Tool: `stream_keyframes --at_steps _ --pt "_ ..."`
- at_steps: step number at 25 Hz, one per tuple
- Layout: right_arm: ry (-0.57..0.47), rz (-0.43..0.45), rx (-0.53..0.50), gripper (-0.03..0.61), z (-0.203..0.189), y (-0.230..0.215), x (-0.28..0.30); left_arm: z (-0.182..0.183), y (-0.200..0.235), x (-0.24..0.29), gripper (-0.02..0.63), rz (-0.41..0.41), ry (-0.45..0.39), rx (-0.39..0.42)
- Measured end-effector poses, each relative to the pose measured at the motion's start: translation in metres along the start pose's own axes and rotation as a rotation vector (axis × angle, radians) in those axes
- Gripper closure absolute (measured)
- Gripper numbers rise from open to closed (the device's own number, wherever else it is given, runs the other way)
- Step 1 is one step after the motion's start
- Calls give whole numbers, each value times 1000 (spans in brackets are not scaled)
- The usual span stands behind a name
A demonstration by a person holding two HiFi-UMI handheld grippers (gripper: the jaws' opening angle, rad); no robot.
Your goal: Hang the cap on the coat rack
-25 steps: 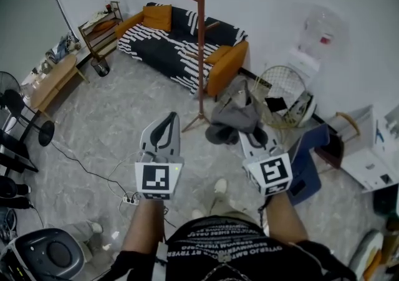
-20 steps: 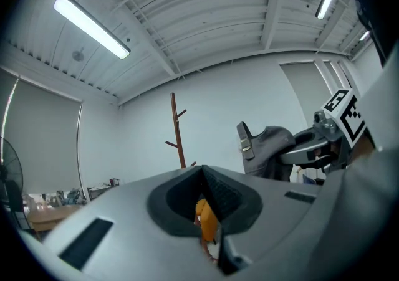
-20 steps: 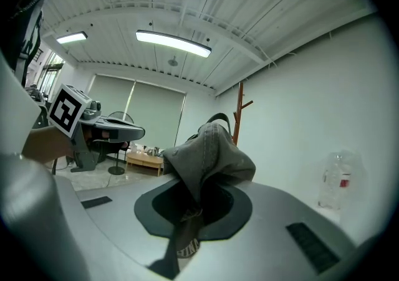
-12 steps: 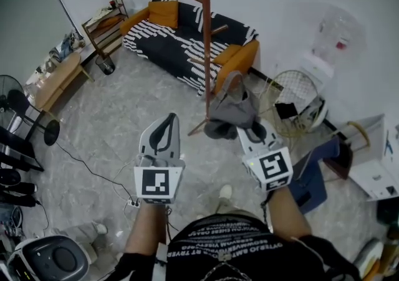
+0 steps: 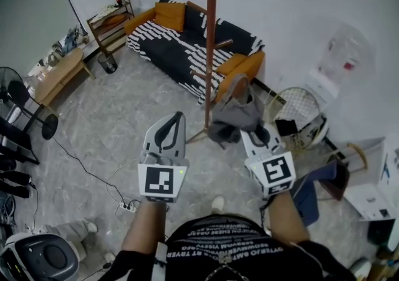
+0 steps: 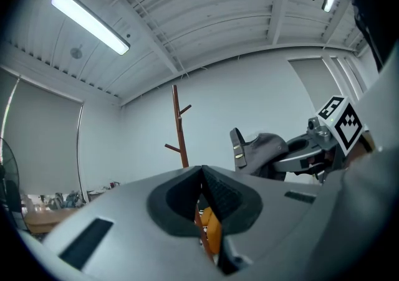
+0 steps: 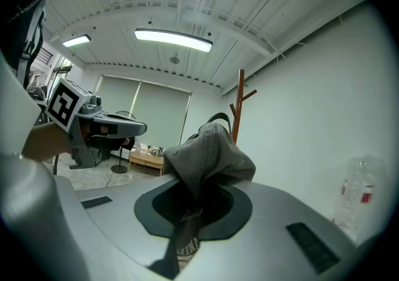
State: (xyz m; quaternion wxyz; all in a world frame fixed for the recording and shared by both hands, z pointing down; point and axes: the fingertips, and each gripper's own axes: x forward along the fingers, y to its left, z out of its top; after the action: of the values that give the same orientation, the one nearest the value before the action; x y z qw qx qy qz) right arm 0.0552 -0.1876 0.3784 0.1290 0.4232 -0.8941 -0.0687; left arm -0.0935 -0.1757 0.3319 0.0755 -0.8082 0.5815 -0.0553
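Right gripper [image 5: 248,135] is clamped on the grey cap [image 5: 235,114]. It pinches a fold of fabric low down, so the crown bunches above the jaws and the back strap arches free at the top. I read that hold as deliberate, because the free strap and opening give a peg something to pass into.

I have the cap in the air, close to the coat rack [image 5: 210,55]. In the head view it sits beside the wooden pole, and as far as I can tell it touches none of the pegs. The right gripper view shows the rack's forked top rising directly behind the cap, so I judge the approach is lined up but the hanging is not yet done.

Left gripper [image 5: 176,121] is clenched on nothing, its pads meeting edge to edge. It is held out on the far side of the pole from the cap, probably parked so it cannot foul the pegs.

The cloth is limp, so I expect it to sag and slip off a short peg unless it is seated well.
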Motion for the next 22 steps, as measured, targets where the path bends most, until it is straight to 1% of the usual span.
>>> stream_keyframes --at_steps 4,7,10,14,18,22 --pt "-12 18 -12 557 7 -15 13 13 6 20 612 31 -33 4" --pt "-7 38 -23 557 5 -28 21 13 2 34 612 42 -29 11" --pt "-12 32 -57 557 4 -42 28 20 -4 42 612 47 -47 20" --pt "-17 42 -48 557 4 -51 38 14 1 48 612 68 -10 26" --pt "-15 57 -38 557 -2 -48 52 10 12 46 612 83 0 27" --pt "24 96 -21 555 -18 -32 71 -4 27 47 612 94 23 18"
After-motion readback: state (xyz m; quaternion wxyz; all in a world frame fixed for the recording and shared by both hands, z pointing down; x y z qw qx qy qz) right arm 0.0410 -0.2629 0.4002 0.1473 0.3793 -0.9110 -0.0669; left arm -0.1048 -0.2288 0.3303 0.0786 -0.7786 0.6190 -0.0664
